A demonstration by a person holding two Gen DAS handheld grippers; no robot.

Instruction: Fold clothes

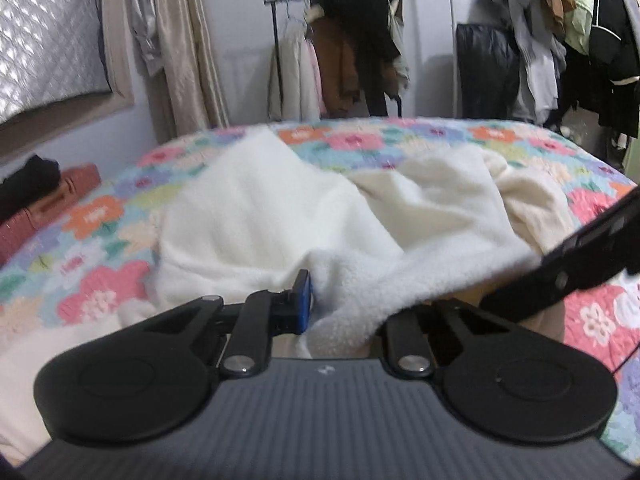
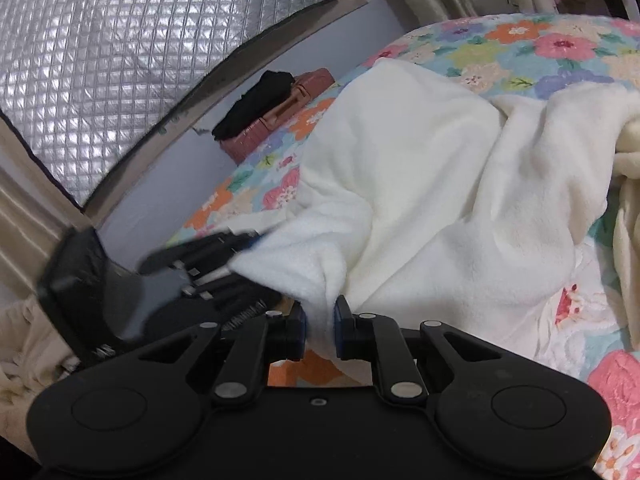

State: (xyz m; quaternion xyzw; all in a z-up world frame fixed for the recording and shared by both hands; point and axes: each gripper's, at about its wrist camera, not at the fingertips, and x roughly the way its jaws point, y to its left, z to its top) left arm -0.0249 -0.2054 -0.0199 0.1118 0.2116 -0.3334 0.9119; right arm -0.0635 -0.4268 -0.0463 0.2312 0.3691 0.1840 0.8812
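over the quilt (image 1: 100,216), tools on fleece (image 1: 272,200)

my left gripper (image 1: 320,304) is black with a blue pad, and my right gripper (image 2: 320,328) is black with blue pads too. the fleece garment (image 1: 272,208) is white, shading to cream at its far side. the quilt (image 1: 92,216) carries a flower pattern in pink, orange, purple and pale green on light blue. a dusty-pink suitcase (image 2: 280,116) has a black cloth (image 2: 256,100) on it. the window cover (image 2: 120,52) is silver, quilted in squares. the curtain (image 1: 180,48) is beige.
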